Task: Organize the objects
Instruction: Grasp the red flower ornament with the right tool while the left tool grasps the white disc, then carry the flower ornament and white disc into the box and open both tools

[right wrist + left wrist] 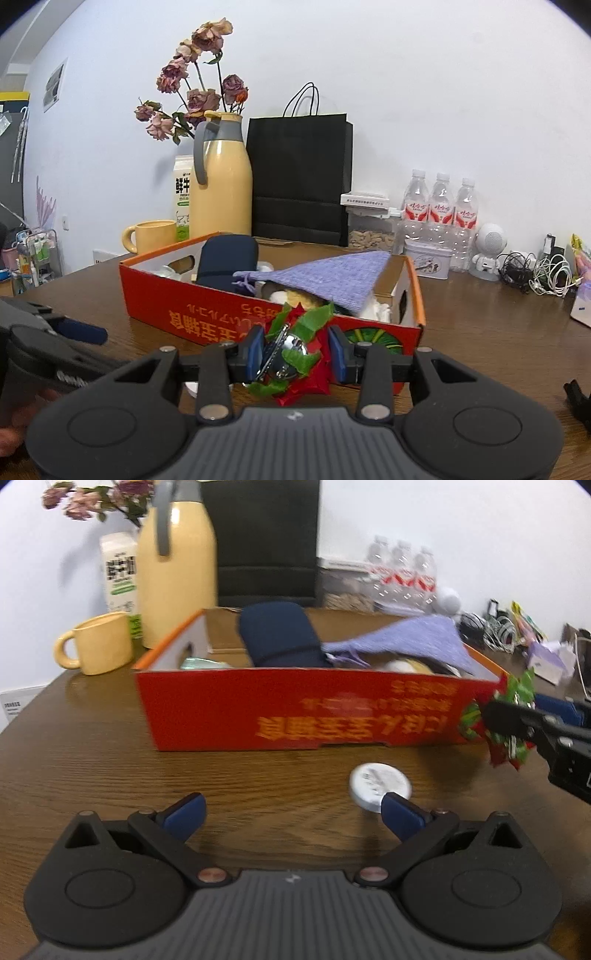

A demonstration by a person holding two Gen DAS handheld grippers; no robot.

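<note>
A red cardboard box (295, 712) stands on the wooden table and holds a navy pouch (280, 635), a purple knitted cloth (413, 638) and other items. My right gripper (295, 354) is shut on a red-and-green ornament with a silver bell (295, 350), held just in front of the box's (177, 306) near right corner; it also shows in the left wrist view (498, 720). My left gripper (291, 812) is open and empty, low over the table. A white round lid (380, 784) lies by its right fingertip.
A yellow mug (96, 642), yellow thermos (177, 572), milk carton (118, 572) and dried flowers (195, 85) stand behind the box at left. A black paper bag (299, 177), water bottles (439, 206), a tin (428, 260) and tangled cables (535, 273) are at the back right.
</note>
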